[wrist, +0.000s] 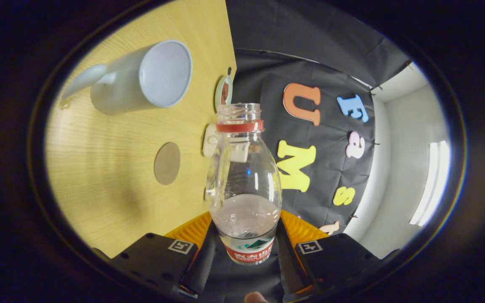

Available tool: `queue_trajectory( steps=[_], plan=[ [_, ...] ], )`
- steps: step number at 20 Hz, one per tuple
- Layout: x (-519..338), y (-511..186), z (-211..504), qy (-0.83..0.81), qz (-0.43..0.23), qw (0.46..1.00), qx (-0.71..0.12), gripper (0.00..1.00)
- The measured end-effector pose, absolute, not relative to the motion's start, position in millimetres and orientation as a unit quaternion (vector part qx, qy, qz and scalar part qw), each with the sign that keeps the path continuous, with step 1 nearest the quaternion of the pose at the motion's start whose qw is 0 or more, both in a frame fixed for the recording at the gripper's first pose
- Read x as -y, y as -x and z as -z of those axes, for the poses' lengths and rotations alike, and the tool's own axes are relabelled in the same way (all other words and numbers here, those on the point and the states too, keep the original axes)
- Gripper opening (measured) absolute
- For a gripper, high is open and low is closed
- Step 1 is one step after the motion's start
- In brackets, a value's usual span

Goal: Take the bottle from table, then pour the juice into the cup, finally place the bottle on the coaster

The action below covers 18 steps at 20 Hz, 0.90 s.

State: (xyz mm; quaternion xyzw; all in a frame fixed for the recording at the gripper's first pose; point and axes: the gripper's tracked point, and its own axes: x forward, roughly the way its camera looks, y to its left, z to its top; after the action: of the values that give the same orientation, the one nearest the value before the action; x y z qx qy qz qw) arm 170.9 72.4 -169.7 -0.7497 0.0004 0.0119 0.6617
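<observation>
The gripper (246, 235) is pinching the uncapped bottle (244, 185) between both fingers, tilting it right of the cup (147, 78). Risk: juice is likely missing the cup, wetting the table (112, 176).

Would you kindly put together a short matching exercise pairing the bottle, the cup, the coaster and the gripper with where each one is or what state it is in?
Things:
1. bottle
2. cup
3. coaster
4. gripper

States:
A. round and flat on the wooden table, nothing on it
B. uncapped, partly filled with clear liquid
C. fingers pressed on both sides of the bottle's lower part
D. pale, with a handle, standing on the table beyond the coaster

Pairs: 1-B, 2-D, 3-A, 4-C
</observation>
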Motion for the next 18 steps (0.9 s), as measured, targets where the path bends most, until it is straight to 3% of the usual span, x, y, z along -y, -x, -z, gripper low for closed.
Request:
queue_trajectory(
  steps=[18],
  plan=[
    [-76,-170,140,0.775,-0.004,0.631,0.02,0.75]
  ],
)
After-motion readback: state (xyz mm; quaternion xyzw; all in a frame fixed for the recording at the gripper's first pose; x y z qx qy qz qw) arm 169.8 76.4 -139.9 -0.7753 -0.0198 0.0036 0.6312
